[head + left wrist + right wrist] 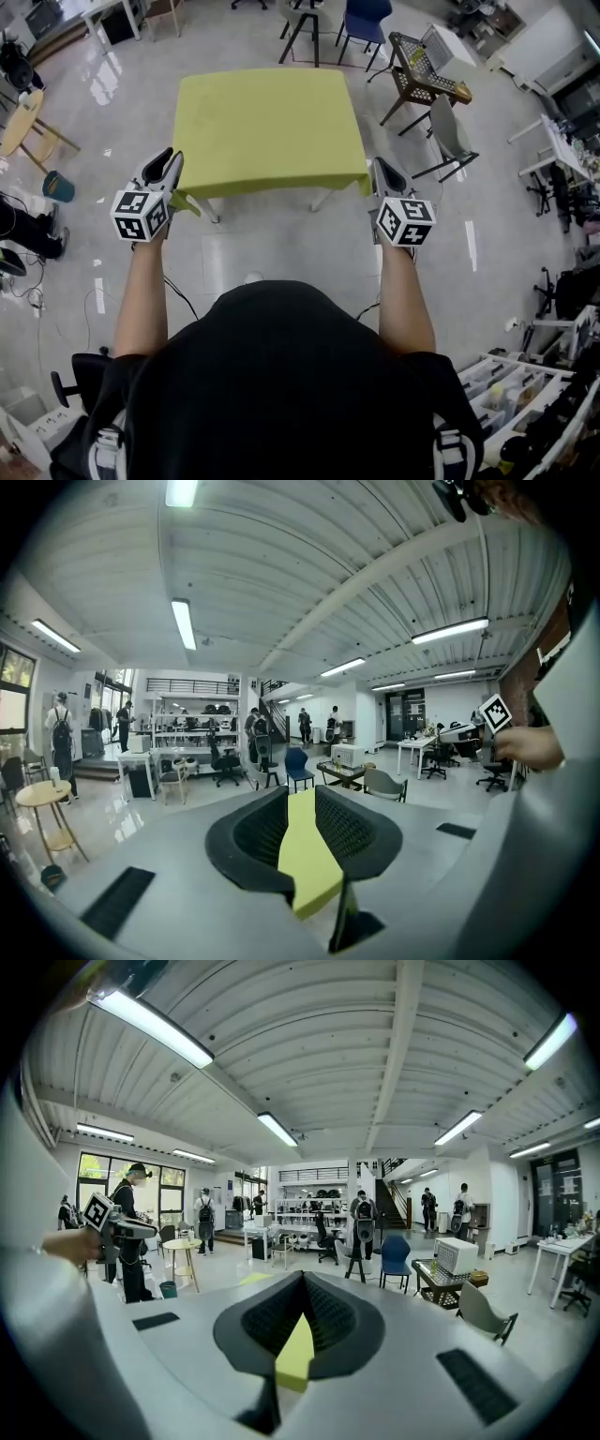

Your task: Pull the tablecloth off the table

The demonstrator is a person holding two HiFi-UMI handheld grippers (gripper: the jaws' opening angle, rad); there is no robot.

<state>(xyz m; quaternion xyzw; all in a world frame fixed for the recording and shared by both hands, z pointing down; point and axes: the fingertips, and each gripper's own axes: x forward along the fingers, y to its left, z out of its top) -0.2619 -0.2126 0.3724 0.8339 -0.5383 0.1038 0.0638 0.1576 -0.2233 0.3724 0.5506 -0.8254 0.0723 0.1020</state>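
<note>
Room: open workshop with a glossy grey floor; a blue chair and a mesh side table stand beyond the table.
Tablecloth: yellow-green, spread over the whole top of the table, its near edge hanging over the white table legs.
Head view only: the full cloth and both near corners, each drawn out to one of my tools.
Gripper views only: ribbed ceiling with strip lights, shelving at the back, people standing about.
Left gripper: clamped on the near left corner. Its own view shows a thick fold of cloth filling the gap between the black pads, with a tail sticking out toward the camera.
Right gripper: squeezed tight on the near right corner. Its own view shows only a thin wedge of cloth between pads that all but meet.
Cross-sight: each gripper view catches the other tool's marker cube at its edge, hand on it.
Arms: both forearms bare and stretched forward, roughly parallel, either side of my body. Marker cubes face up, and the tools point at the table, tipped slightly down.
</note>
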